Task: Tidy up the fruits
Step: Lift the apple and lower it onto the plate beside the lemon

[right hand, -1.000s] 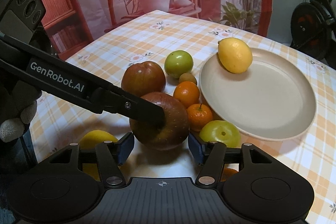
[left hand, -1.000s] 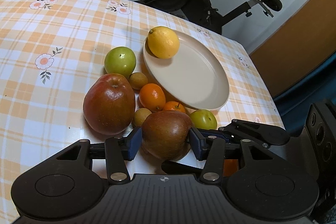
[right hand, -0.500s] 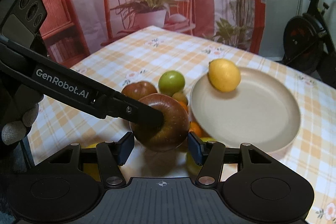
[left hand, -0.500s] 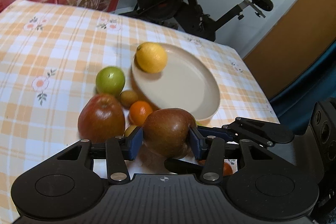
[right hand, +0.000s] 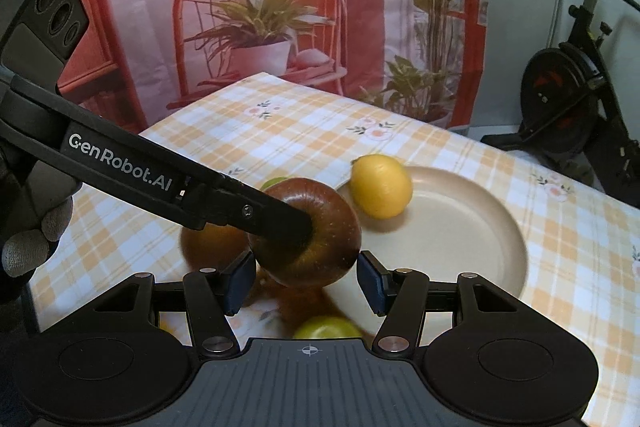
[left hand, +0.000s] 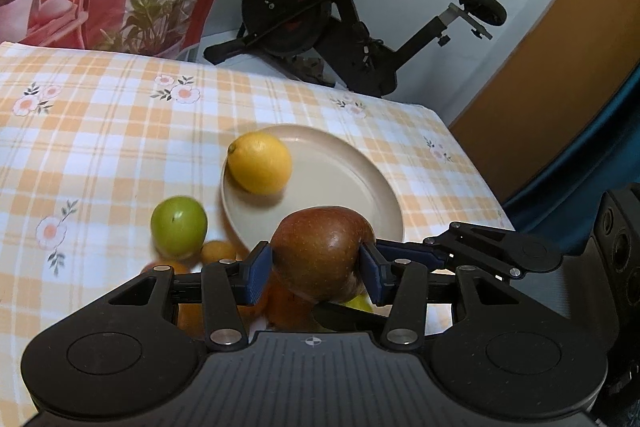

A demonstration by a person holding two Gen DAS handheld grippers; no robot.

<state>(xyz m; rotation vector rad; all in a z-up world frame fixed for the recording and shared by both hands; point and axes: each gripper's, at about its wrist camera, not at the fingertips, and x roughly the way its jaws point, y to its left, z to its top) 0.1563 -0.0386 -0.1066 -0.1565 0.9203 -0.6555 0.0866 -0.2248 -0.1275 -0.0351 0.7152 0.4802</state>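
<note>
A dark red apple (left hand: pixel 320 251) hangs above the table, in front of a beige plate (left hand: pixel 352 187). My left gripper (left hand: pixel 314 275) is shut on it, both blue pads pressed to its sides. My right gripper (right hand: pixel 306 283) also flanks the same apple (right hand: pixel 336 223), its pads touching both sides, and its finger (left hand: pixel 420 253) comes in from the right in the left wrist view. The left gripper's finger (right hand: pixel 240 203) crosses the apple's front. A lemon (left hand: pixel 260 163) lies on the plate's left side. A green apple (left hand: pixel 179 227) and small oranges (left hand: pixel 218 251) lie left of the plate.
A second red apple (right hand: pixel 212 243) and a green fruit (right hand: pixel 326 327) lie on the checked tablecloth (left hand: pixel 100 131) under the grippers. A gloved hand (right hand: pixel 28 243) holds the left gripper. An exercise bike (left hand: pixel 320 7) stands past the table's far edge.
The dark red apple has left the table and risen with both grippers, drifting toward the plate. The fruits left on the cloth now sit lower and partly hidden beneath the grippers.
</note>
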